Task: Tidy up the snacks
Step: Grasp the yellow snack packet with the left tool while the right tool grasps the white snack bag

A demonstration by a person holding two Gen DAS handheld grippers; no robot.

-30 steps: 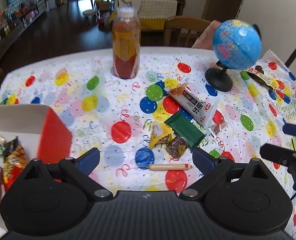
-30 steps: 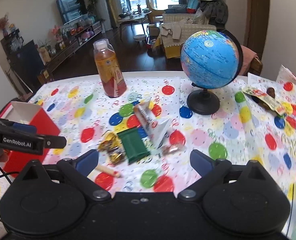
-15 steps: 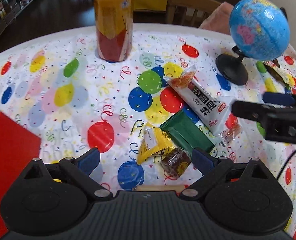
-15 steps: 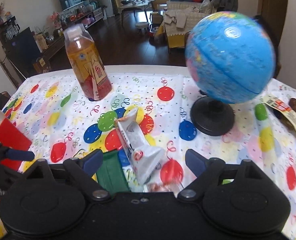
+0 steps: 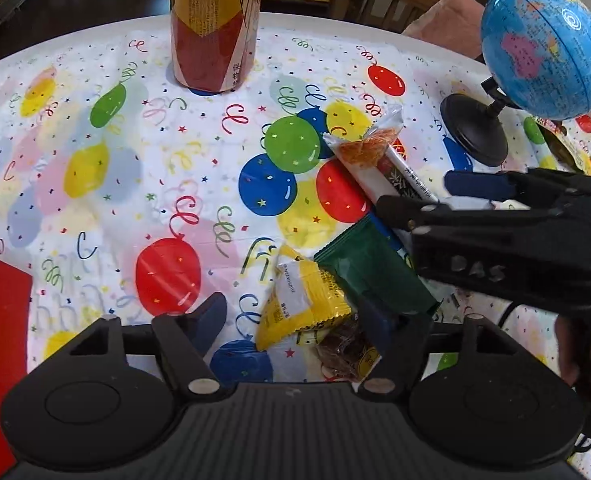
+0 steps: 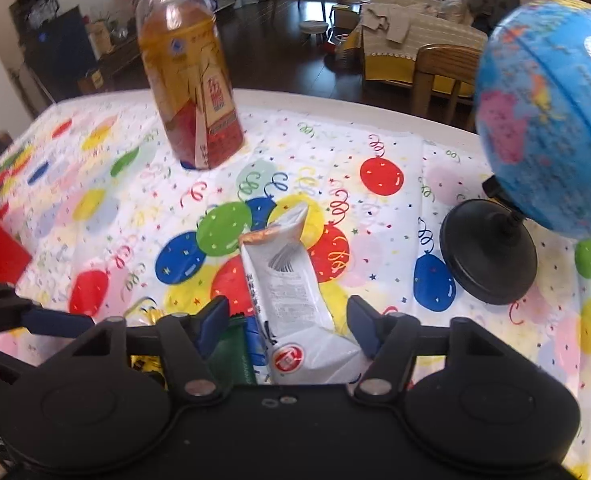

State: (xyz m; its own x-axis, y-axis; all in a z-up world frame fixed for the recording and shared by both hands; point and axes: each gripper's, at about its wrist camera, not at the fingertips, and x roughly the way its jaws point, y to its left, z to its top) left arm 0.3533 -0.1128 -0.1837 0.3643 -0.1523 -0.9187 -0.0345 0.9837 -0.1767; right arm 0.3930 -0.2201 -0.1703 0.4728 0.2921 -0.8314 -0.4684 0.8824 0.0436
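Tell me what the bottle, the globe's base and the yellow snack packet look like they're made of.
Bottle: clear plastic, likely; amber drink shows through above a printed label. Globe's base: matte black, plastic or metal, unclear. Yellow snack packet: glossy crinkled film, probably plastic.

globe (image 5: 545, 48), tea bottle (image 5: 214, 20), balloon-print tablecloth (image 5: 95, 168)

four snack packets (image 5: 303, 300), one bottle (image 5: 214, 24), one globe (image 5: 545, 50)
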